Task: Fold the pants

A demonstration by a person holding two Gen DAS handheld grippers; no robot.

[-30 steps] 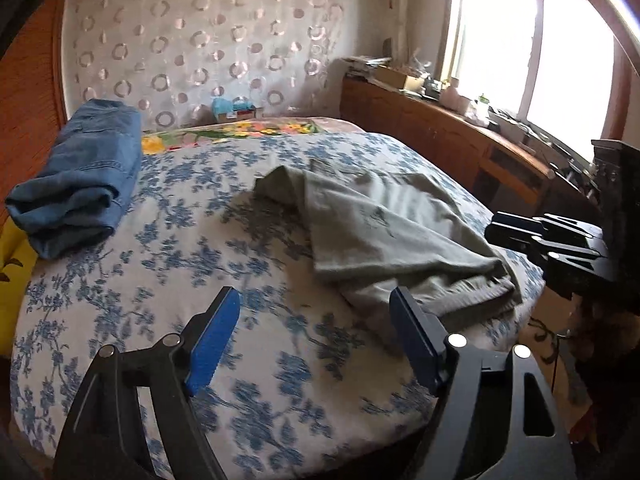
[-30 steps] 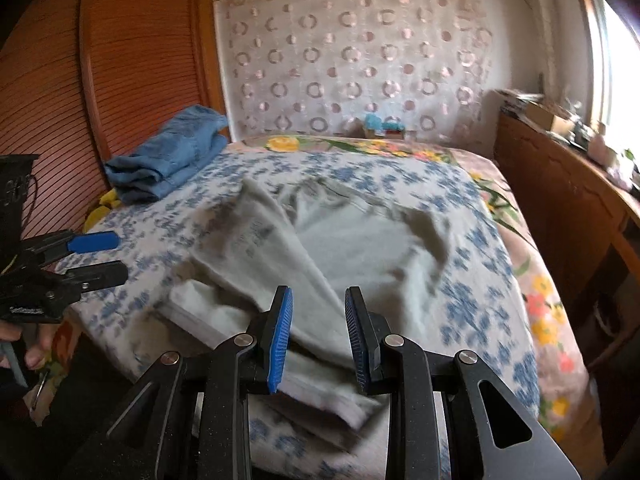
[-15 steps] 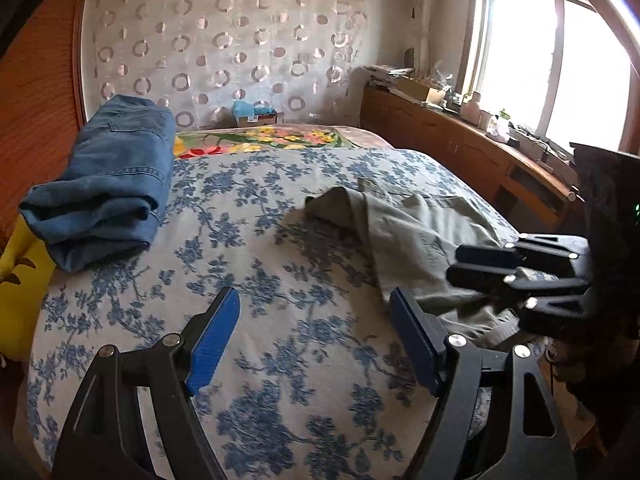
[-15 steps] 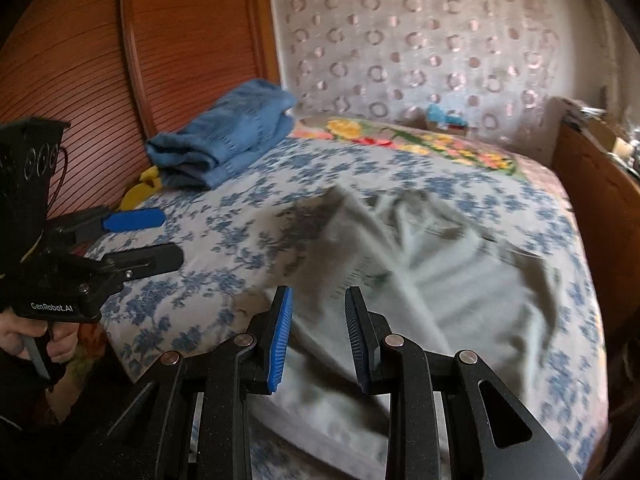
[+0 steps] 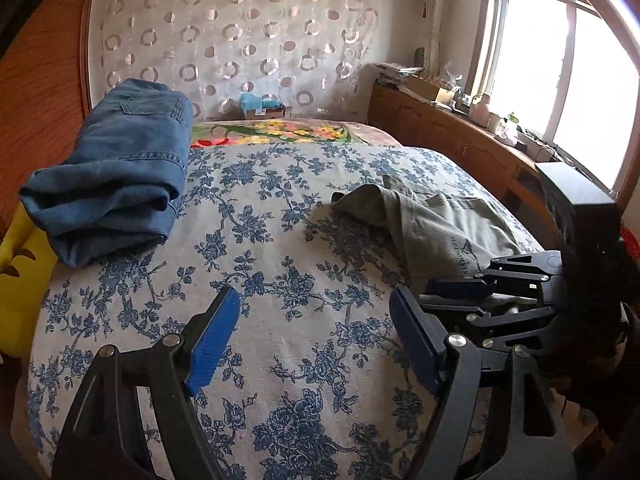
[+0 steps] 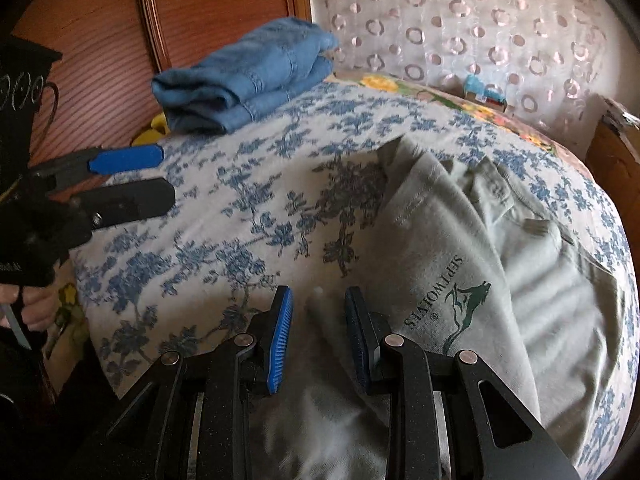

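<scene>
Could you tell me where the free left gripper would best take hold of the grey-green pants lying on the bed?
Probably the raised, bunched corner of the grey-green cotton pants, approached from the bare floral bedspread side; it stands proud, so the open left gripper can straddle it.

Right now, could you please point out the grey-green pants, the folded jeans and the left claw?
grey-green pants (image 6: 452,240): right wrist view, leg above the logo.
folded jeans (image 5: 120,168): left wrist view, top layer.
left claw (image 5: 316,344): left wrist view, midway between fingertips.
</scene>
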